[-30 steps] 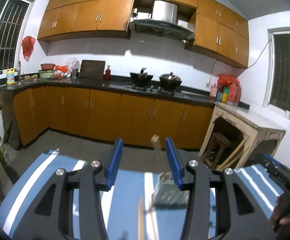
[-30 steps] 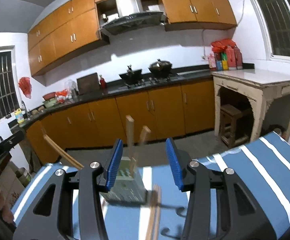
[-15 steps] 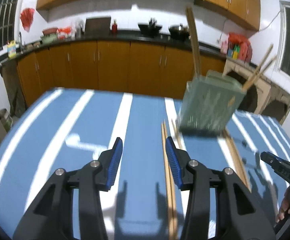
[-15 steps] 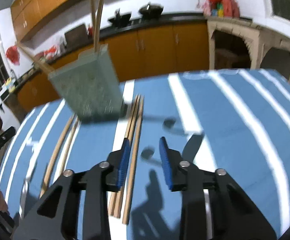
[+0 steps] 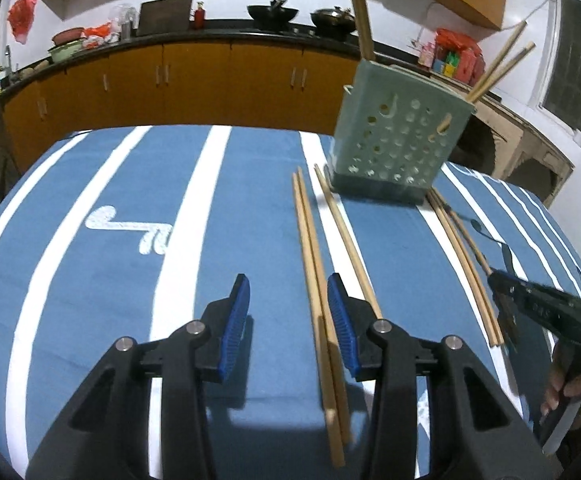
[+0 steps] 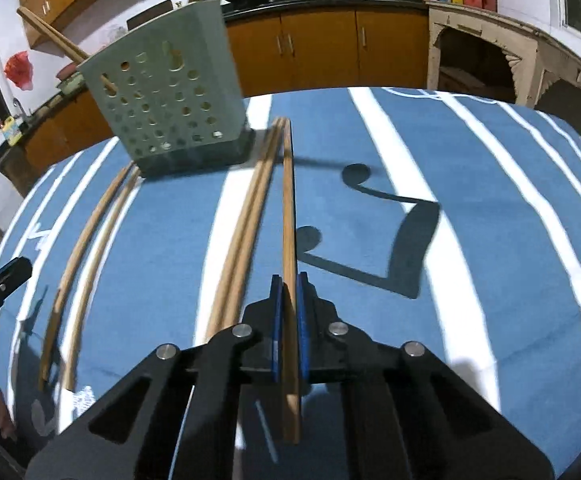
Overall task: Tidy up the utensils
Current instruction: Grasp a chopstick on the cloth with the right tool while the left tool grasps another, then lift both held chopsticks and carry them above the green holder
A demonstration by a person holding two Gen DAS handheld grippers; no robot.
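The right gripper [image 6: 287,292] is clamped on one chopstick [image 6: 288,200] that points toward the perforated green holder [image 6: 162,96]. The left gripper [image 5: 288,300] hangs wide open and empty, a loose chopstick pair [image 5: 314,280] on the striped blue tablecloth [image 5: 110,280] passing beside its right finger.

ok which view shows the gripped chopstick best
Right wrist: the chopstick runs full length between the shut right gripper. Left wrist shows it only far right beside that gripper, among others.
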